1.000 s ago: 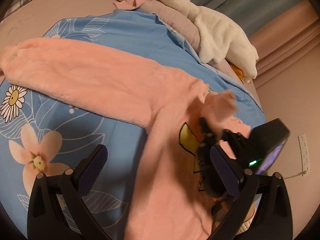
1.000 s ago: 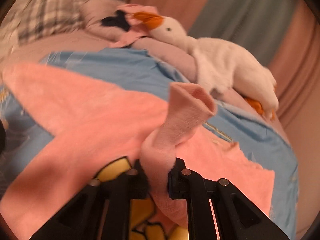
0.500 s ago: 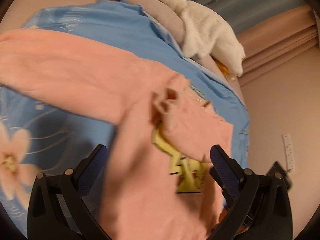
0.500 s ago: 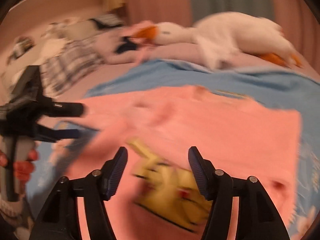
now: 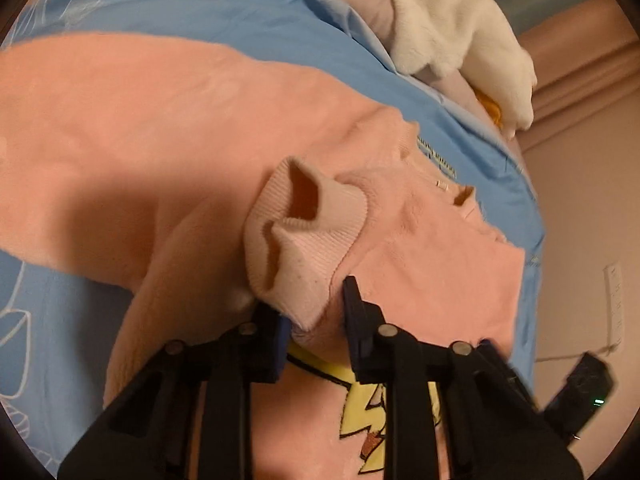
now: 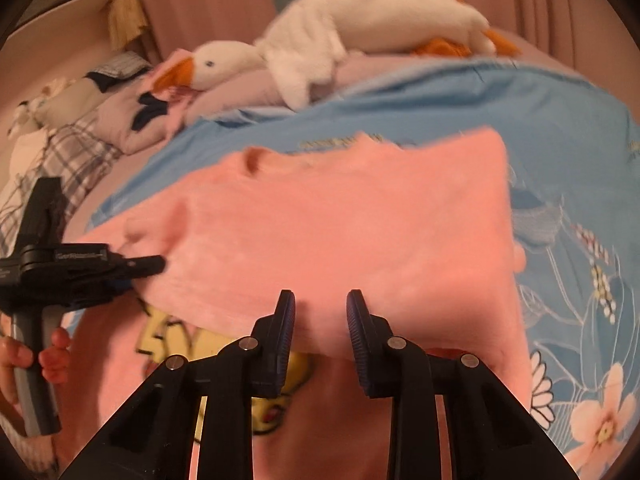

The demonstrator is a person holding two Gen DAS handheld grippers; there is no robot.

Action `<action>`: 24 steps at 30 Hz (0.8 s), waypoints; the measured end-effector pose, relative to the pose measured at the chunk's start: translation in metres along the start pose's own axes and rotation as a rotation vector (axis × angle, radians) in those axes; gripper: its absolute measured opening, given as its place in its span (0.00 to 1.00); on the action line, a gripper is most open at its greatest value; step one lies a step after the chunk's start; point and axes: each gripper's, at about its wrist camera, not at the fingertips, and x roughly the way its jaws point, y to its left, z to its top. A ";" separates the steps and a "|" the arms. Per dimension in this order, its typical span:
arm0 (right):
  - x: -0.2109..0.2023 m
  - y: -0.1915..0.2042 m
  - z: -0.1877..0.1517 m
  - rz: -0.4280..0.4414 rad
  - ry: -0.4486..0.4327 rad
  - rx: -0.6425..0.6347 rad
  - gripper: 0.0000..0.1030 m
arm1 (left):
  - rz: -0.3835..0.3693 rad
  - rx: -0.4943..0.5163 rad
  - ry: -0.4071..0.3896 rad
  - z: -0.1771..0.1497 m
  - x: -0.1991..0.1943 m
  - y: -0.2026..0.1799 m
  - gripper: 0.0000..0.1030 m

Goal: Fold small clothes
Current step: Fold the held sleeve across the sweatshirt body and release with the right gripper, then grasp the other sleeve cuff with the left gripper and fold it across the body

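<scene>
A pink fleece sweater [image 5: 168, 120] with a yellow cartoon print [image 5: 372, 412] lies on the blue floral bedsheet [image 5: 224, 12]. One sleeve is folded across its chest. My left gripper [image 5: 314, 320] is shut on that sleeve's ribbed cuff [image 5: 304, 240]. The sweater [image 6: 352, 220] also fills the right wrist view, with the folded sleeve across it. My right gripper [image 6: 320, 320] hovers over the folded sleeve's lower edge with jaws a little apart, holding nothing. The left gripper [image 6: 132, 268] shows at the left of that view, held by a hand.
A white plush goose [image 6: 340, 36] lies on a lilac pillow [image 6: 248, 88] at the far side of the bed. Plaid bedding [image 6: 60, 156] lies at the far left. A wall with an outlet [image 5: 614, 300] is at the right.
My right gripper let go of the sleeve cuff and drew back to the right. My left gripper moved in and closed on the cuff, which now lies across the sweater's chest.
</scene>
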 end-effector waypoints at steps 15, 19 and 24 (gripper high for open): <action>-0.040 0.018 -0.021 0.096 0.007 0.061 0.51 | 0.010 -0.145 -0.187 -0.015 -0.123 0.088 0.71; -0.050 0.029 -0.036 0.167 0.000 0.075 0.52 | 0.040 -0.273 -0.237 -0.020 -0.147 0.135 0.71; -0.052 0.044 -0.046 0.213 0.016 0.064 0.52 | 0.046 -0.410 -0.299 -0.016 -0.162 0.175 0.78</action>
